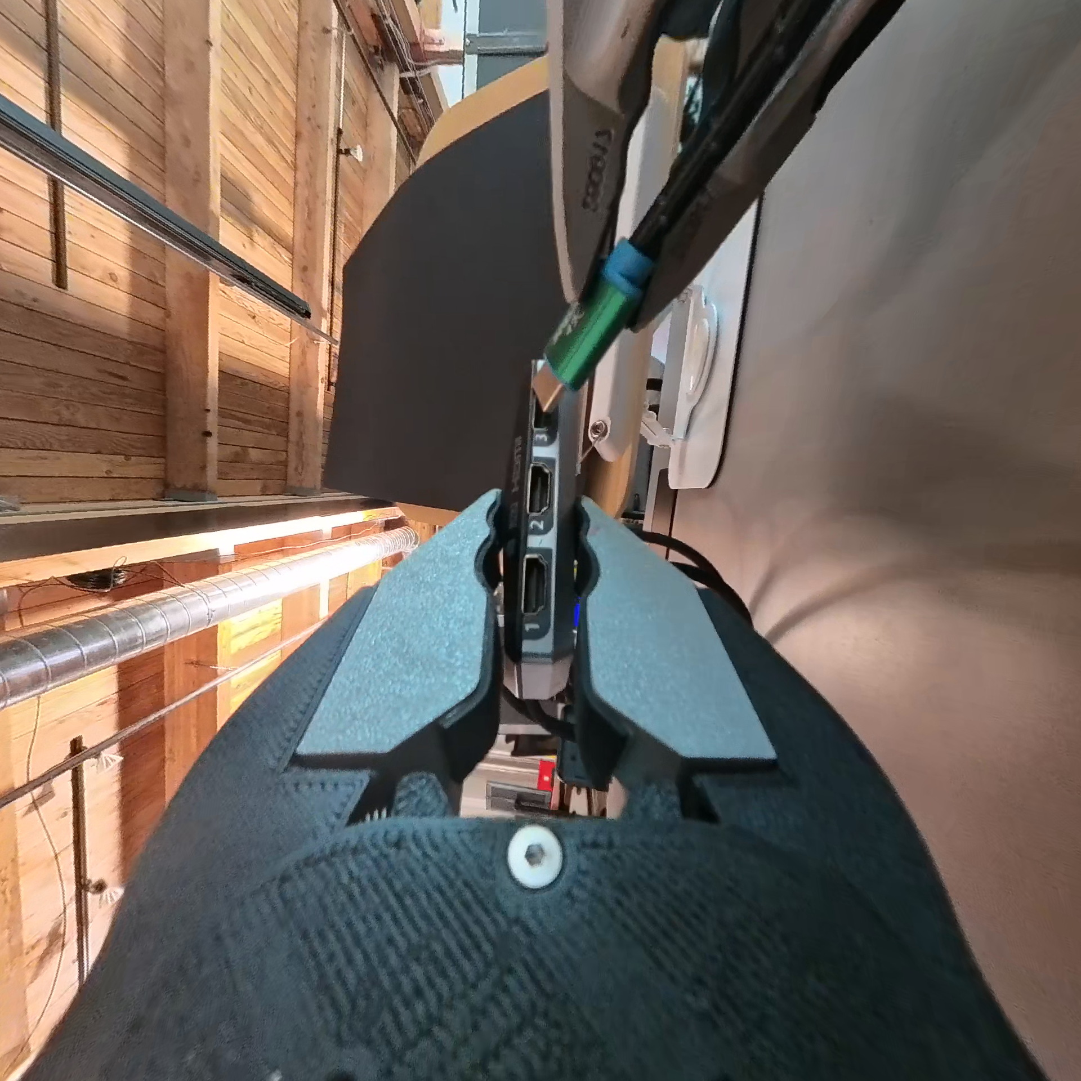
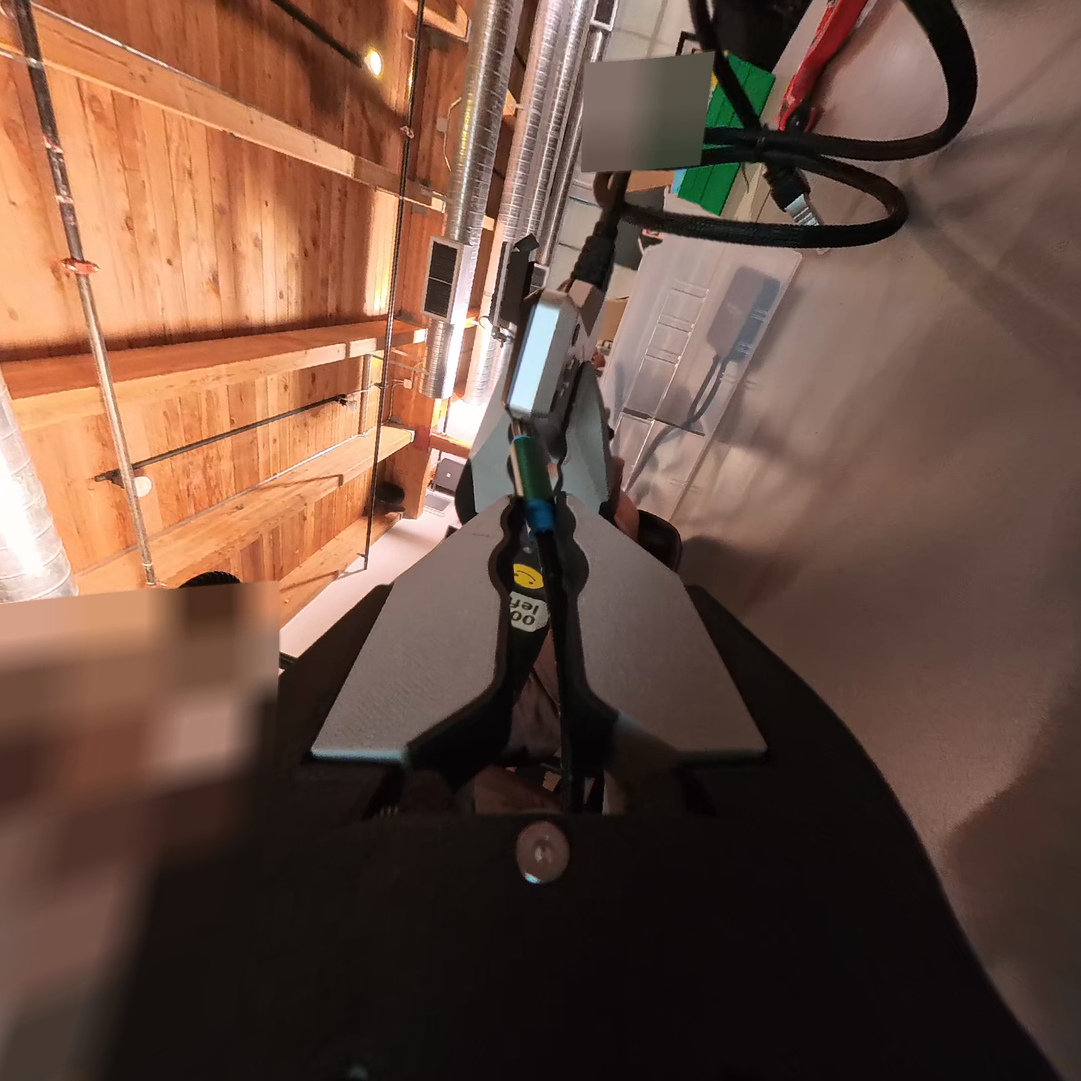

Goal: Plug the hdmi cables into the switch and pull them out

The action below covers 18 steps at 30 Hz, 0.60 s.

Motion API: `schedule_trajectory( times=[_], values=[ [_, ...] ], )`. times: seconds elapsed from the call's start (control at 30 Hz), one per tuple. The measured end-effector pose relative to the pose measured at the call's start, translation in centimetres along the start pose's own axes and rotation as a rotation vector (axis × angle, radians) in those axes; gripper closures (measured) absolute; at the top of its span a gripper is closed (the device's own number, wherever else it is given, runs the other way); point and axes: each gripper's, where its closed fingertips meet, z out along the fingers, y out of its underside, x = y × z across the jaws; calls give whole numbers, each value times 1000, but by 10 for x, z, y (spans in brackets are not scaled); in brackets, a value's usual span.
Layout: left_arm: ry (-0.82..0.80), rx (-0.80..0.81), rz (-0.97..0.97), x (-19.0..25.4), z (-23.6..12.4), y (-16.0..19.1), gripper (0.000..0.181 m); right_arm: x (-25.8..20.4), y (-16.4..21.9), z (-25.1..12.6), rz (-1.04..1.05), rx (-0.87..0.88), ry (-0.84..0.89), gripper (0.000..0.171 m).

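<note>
My left gripper (image 1: pixel 538 515) is shut on the dark grey HDMI switch (image 1: pixel 541 585), held edge-on with its row of numbered ports facing the camera. The two nearer ports are empty. My right gripper (image 1: pixel 608 304) comes in from the upper right, shut on a green HDMI plug (image 1: pixel 576 336) with a blue band. The plug is tilted, and its metal tip is at the mouth of the farthest port. In the right wrist view my right gripper (image 2: pixel 535 506) holds the green plug (image 2: pixel 529 468) just short of the switch (image 2: pixel 538 357). A black braided cable (image 2: pixel 596 257) is plugged into the switch's far end.
The beige table (image 1: pixel 906 526) fills the right side. On it lie a coiled black braided cable (image 2: pixel 848 225), a green box (image 2: pixel 734 111), a red item (image 2: pixel 813 70) and a clear sheet with a dark device (image 2: pixel 743 310). A dark panel (image 1: pixel 444 351) stands behind the switch. Spacing between my two grippers at the tips: around 6 cm.
</note>
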Motion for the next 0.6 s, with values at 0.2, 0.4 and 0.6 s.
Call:
schedule_trajectory(
  times=[0.2, 0.4, 0.6],
  values=[
    [-13, 30, 25, -3, -4, -5, 163, -1, -1, -1, -7, 3, 1, 163],
    [-26, 53, 59, -4, -8, -11, 163, -3, -2, -4, -7, 8, -2, 163],
    [-27, 35, 80, -2, -6, -7, 162, -6, 2, 0, -12, -12, -4, 162]
  ],
)
